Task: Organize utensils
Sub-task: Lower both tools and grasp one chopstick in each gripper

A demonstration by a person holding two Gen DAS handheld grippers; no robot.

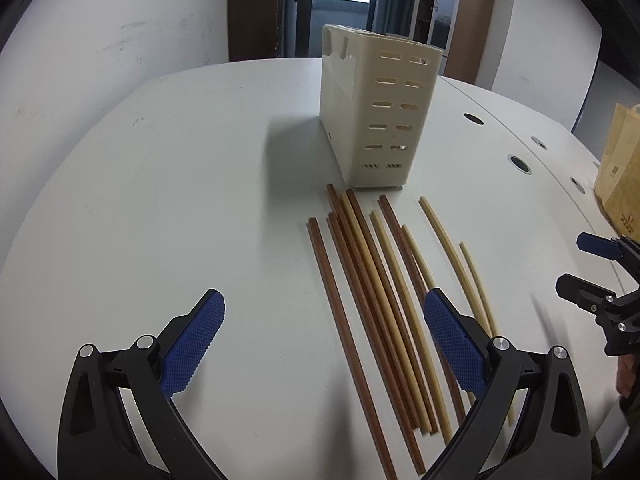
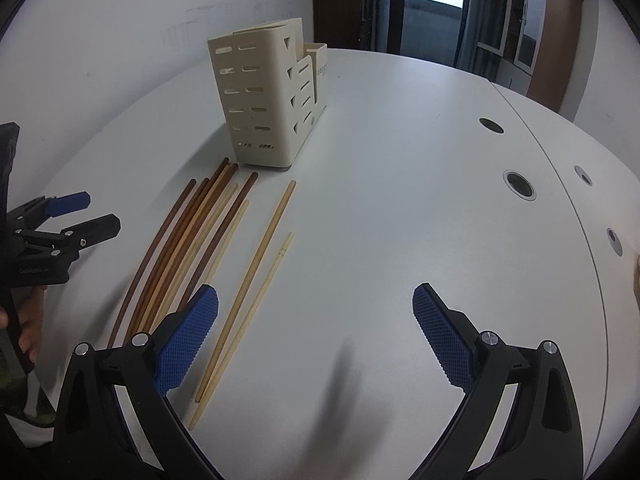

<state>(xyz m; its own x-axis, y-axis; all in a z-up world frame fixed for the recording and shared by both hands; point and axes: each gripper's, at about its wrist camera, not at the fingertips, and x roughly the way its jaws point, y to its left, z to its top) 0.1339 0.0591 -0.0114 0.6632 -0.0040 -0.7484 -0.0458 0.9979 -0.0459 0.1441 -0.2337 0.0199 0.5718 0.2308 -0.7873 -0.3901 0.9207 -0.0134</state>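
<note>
Several chopsticks lie side by side on the white table: dark brown ones [image 1: 352, 280] [image 2: 176, 236] and pale bamboo ones [image 1: 444, 244] [image 2: 256, 268]. Just beyond their far tips stands a cream slotted utensil holder [image 1: 376, 108] [image 2: 264, 96]. My left gripper [image 1: 324, 320] is open above the table, its right pad over the pale chopsticks, with nothing held. My right gripper [image 2: 316, 312] is also open and empty, to the right of the chopsticks. Each gripper shows at the edge of the other's view: the right gripper [image 1: 576, 264], the left gripper [image 2: 92, 212].
The table [image 1: 180, 200] has round cable holes [image 2: 519, 185] along a seam on the right. A brown paper bag [image 1: 620, 168] stands at the far right edge. A hand [image 2: 28, 320] holds the left gripper. A white wall, a door and cabinets lie behind.
</note>
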